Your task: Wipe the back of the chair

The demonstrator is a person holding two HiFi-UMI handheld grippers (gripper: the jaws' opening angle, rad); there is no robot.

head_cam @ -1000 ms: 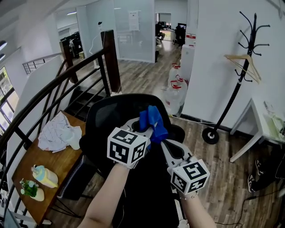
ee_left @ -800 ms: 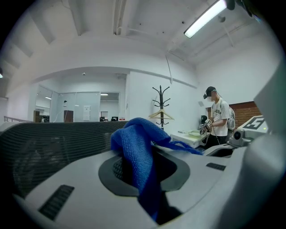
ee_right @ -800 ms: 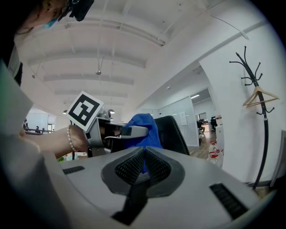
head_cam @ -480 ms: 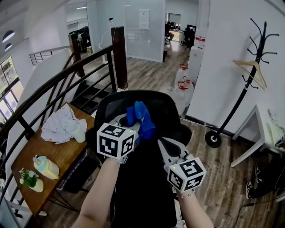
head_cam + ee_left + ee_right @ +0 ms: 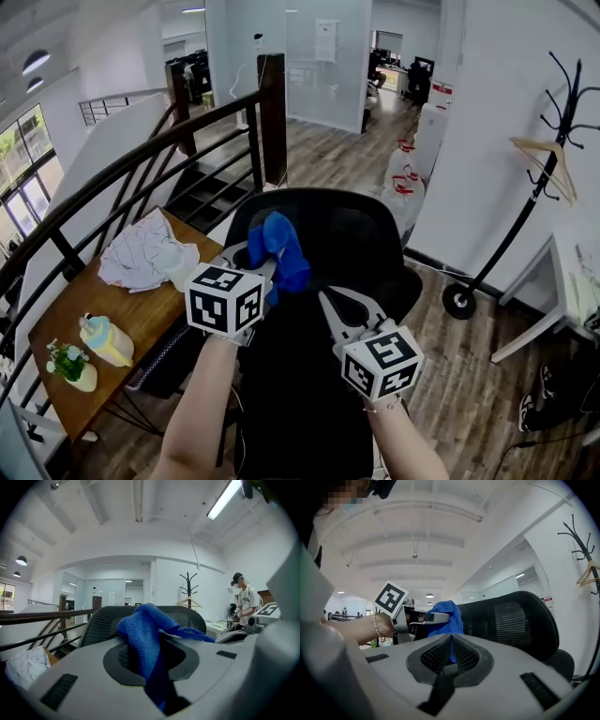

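Note:
A black mesh office chair (image 5: pixel 347 234) stands in front of me, its back facing me. My left gripper (image 5: pixel 266 270) is shut on a bunched blue cloth (image 5: pixel 278 248), which is held up against the upper left part of the chair back. In the left gripper view the blue cloth (image 5: pixel 149 641) hangs between the jaws, with the chair back (image 5: pixel 101 620) behind it. Lower and to the right, my right gripper (image 5: pixel 324 300) is shut and holds nothing. The right gripper view shows the chair back (image 5: pixel 513 620), the blue cloth (image 5: pixel 446 616) and the left gripper's marker cube (image 5: pixel 391 598).
A wooden side table (image 5: pixel 141 323) at the left carries a crumpled white cloth (image 5: pixel 141 258), a small bottle (image 5: pixel 105 339) and a little plant (image 5: pixel 70 366). A dark stair railing (image 5: pixel 141 173) runs behind it. A coat stand (image 5: pixel 539 187) and a white desk (image 5: pixel 567 281) are at the right.
My left gripper has carried the blue cloth leftward across the chair back. The right gripper has shifted a little left and stays shut.

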